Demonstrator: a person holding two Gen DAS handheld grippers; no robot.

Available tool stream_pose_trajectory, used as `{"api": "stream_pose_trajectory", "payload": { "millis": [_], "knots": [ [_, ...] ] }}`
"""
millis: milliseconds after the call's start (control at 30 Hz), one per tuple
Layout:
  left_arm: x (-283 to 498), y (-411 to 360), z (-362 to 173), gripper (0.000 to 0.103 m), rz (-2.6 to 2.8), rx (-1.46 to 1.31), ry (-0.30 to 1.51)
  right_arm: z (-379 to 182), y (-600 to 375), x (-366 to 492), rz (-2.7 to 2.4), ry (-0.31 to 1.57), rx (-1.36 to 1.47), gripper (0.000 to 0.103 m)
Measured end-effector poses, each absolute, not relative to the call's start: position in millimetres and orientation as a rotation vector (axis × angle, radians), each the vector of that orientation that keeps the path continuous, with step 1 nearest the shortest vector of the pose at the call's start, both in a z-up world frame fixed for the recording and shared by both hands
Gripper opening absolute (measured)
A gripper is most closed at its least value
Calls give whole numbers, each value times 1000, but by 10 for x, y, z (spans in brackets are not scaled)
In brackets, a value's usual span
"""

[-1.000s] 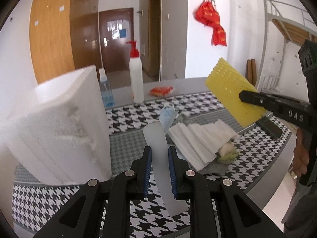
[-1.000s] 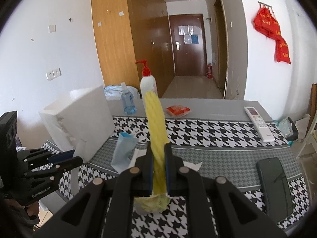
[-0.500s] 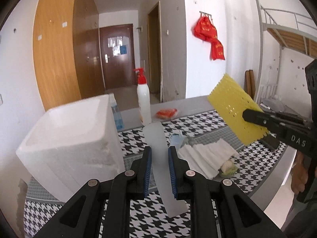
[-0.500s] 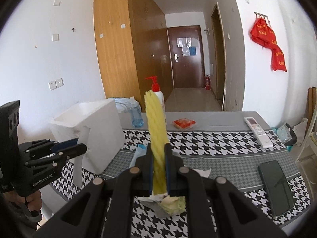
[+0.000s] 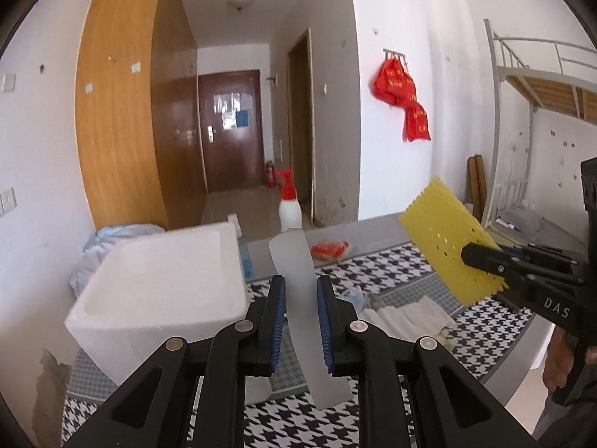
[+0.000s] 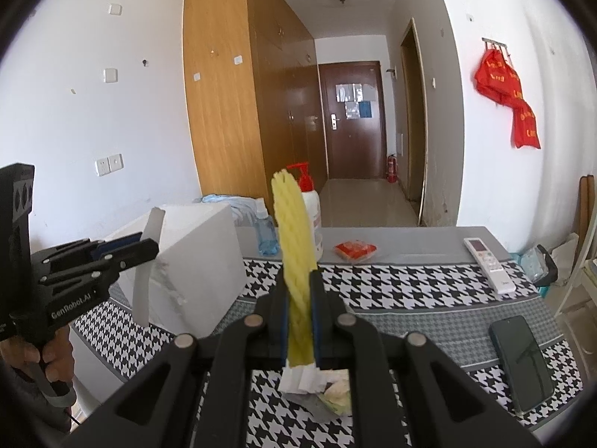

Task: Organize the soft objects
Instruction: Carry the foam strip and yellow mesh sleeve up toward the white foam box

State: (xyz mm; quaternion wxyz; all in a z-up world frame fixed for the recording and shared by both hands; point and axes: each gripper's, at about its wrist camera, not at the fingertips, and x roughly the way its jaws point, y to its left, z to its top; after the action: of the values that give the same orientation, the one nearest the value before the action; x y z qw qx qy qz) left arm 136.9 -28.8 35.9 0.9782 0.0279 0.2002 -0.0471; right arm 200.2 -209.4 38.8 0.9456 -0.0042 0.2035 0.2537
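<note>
In the left wrist view the left claw point(image 5: 301, 311) sits at bottom centre, clamped on a pale translucent strip point(image 5: 298, 283) that stands nearly upright between the blue pads and pokes out above and below them. To its left, filling the lower left of the frame, is a white foam box point(image 5: 156, 287) with its open top showing; it rests on the desk point(image 5: 377, 265), which wears a black-and-white houndstooth cloth. At the right of the same view the right claw point(image 5: 481, 261) comes in from the edge, closed on a yellow perforated sponge sheet point(image 5: 444, 239) held up in the air, well above the cloth. Below it, at lower centre-right, lies a heap of white folded cloths point(image 5: 406, 313).

The right wrist view shows that sponge sheet edge-on at centre, rising tall from the closed pads. Under the claw, at the bottom, are the white cloths and something pale green, possibly a crumpled wrapper; it is too hidden to say. The left claw appears at the left edge, gripped by a hand point(image 6: 48, 358), its strip just beside the foam box's near corner; whether they touch is not clear.

Further back on the desk stand a white pump bottle point(image 6: 313, 216) with a red top and a small blue bottle point(image 6: 265, 233), close together behind the box. A red packet point(image 6: 354, 250) lies mid-frame, a white remote point(image 6: 488, 265) toward the right, and a dark phone point(image 6: 520, 362) at lower right.
</note>
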Motion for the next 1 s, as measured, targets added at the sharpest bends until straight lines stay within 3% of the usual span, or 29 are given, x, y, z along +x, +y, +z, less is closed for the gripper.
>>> {"api": "stream_pose_trajectory", "payload": {
  "millis": [1000],
  "knots": [
    [1268, 212, 766, 19, 35, 58, 267, 643, -1549, 2075, 605, 349, -51, 13]
  ]
}}
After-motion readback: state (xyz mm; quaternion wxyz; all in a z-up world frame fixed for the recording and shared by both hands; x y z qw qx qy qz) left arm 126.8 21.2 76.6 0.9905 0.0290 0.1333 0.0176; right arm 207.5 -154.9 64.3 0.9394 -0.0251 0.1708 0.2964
